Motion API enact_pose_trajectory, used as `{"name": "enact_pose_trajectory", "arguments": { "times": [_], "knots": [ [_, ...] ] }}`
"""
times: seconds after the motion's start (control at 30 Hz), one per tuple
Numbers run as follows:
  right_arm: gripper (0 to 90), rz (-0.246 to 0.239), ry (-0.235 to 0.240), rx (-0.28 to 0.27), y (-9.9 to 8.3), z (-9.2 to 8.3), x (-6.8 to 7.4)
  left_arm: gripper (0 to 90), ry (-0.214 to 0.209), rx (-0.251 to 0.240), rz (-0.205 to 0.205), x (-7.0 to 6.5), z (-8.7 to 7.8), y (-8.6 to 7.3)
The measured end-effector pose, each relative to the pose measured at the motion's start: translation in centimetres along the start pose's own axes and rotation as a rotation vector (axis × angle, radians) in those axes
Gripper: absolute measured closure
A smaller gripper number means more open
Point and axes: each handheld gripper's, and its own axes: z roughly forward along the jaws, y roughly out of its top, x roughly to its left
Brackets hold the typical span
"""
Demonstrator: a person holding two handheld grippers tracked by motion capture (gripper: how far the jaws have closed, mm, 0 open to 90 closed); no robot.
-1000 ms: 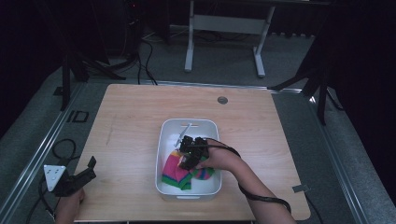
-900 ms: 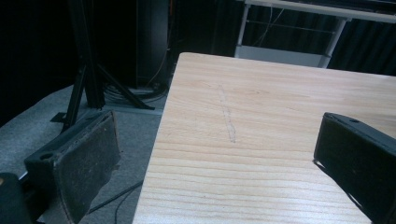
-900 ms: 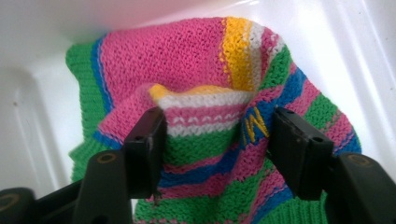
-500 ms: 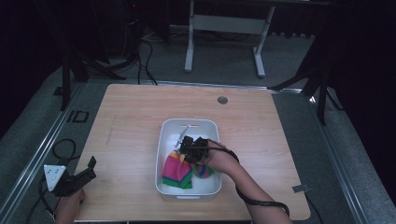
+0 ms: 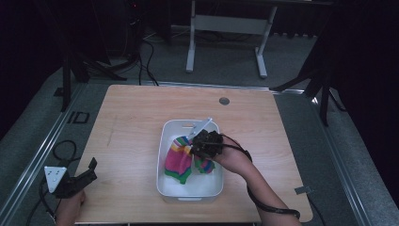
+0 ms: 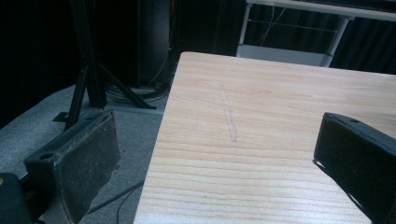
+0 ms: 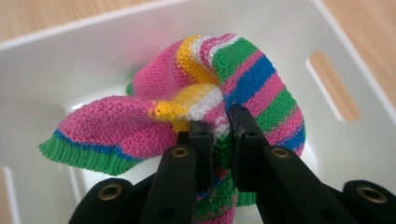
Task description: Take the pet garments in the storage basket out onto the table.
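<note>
A: Item one, right tool (image 7: 219, 123). Condition?

B: Jaws pinched tight on a striped knitted cloth (image 7: 196, 107), with a fold of the knit bunched between the tips. In the high view the right tool (image 5: 203, 143) sits over the white tub (image 5: 165, 181), and the cloth (image 5: 179, 160) hangs from the tips, its lower end down against the tub's floor.

A: Item two, the cloth. Colours, markings?

B: Bands of pink, green, blue, yellow and white, with a green ribbed hem edged in blue. No label, brand or lettering can be read on it. From the tips, one flap spreads to the tool's left, and the rest bulges ahead and to its right.

A: Item three, the tub?

B: White plastic, with a slot handle (image 7: 332, 84) ahead and to the right of the tool. No print legible. It stands on the wooden desk (image 5: 127, 122).

A: Item four, left tool (image 5: 77, 181)?

B: Jaws wide apart with nothing between them, held at the near left corner of the desk, well apart from the tub. Bare wood (image 6: 261, 116) lies ahead of it, crossed by a faint pencil-like line, not writing.
</note>
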Motion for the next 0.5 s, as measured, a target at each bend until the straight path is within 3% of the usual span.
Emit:
{"name": "enact_pose_trajectory", "arguments": {
  "times": [0.17, 0.5],
  "knots": [
    [80.8, -0.014, -0.009, -0.046, 0.5, -1.8, 0.1, 0.9, 0.0, 0.0, -0.001, 0.0, 0.0, 0.0],
    [80.8, -0.017, -0.096, -0.221, 1.8, -7.4, 0.2, 0.9, -0.001, -0.001, 0.0, 0.0, 0.0, 0.0]
  ]
}}
